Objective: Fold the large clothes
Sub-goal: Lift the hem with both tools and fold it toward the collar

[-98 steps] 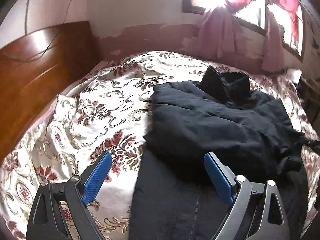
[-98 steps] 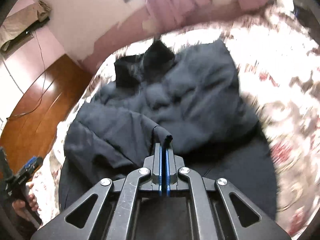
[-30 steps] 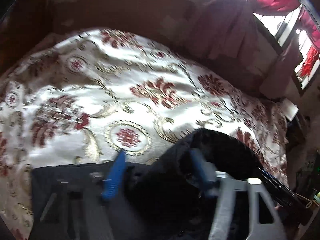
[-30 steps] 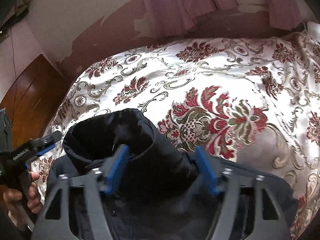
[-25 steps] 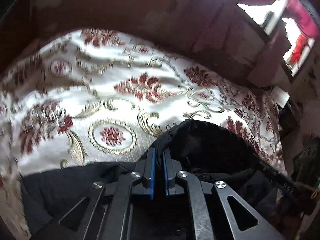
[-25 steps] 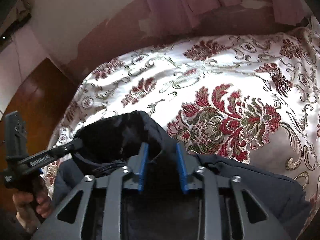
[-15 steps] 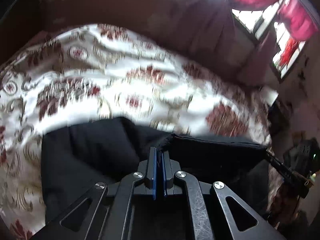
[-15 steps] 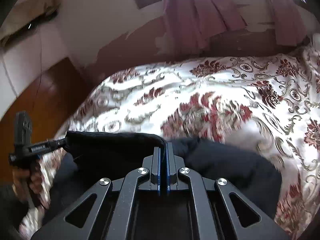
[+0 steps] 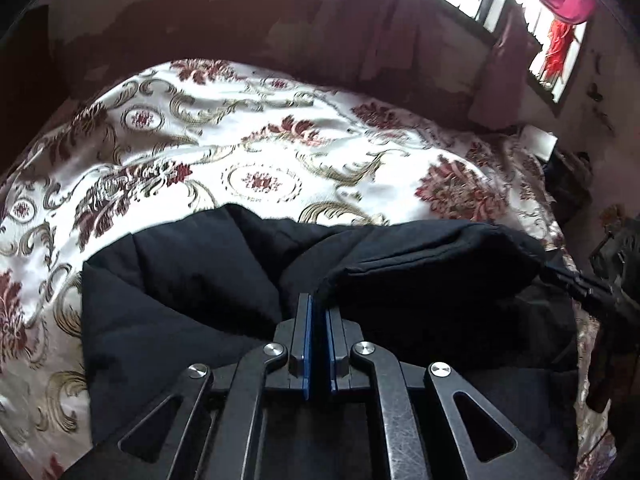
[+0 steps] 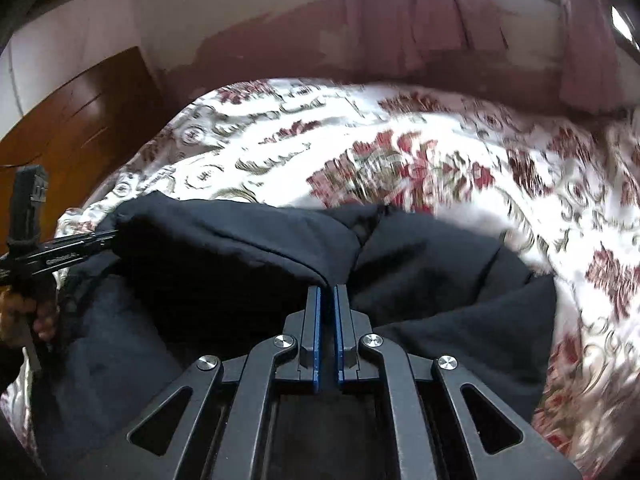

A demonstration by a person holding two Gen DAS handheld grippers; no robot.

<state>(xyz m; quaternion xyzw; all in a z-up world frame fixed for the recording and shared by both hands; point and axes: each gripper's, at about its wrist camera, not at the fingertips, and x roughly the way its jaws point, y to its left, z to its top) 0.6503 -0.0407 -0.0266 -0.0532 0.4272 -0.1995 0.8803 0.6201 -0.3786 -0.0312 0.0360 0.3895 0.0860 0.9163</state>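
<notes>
Your left claw (image 9: pixel 318 300) pinches one end of the black jacket (image 9: pixel 192 288). Your right claw (image 10: pixel 327 292) pinches the other end (collar edge stretched between), above the bed (image 9: pixel 248 140).

Ahead of both grippers I see open bedspread (image 9: pixel 248 148) — flat, nothing lying on it up to the far wall (image 10: pixel 248 16). The black coat (image 9: pixel 180 280) bulks up directly in front, its stretched collar edge running across between my two tools. Headboard (image 10: pixel 80 120) bounds the left side; curtains (image 10: pixel 420 12) hang along the far edge. Right of the bed — dark clutter (image 9: pixel 568 184), too dim to identify.
</notes>
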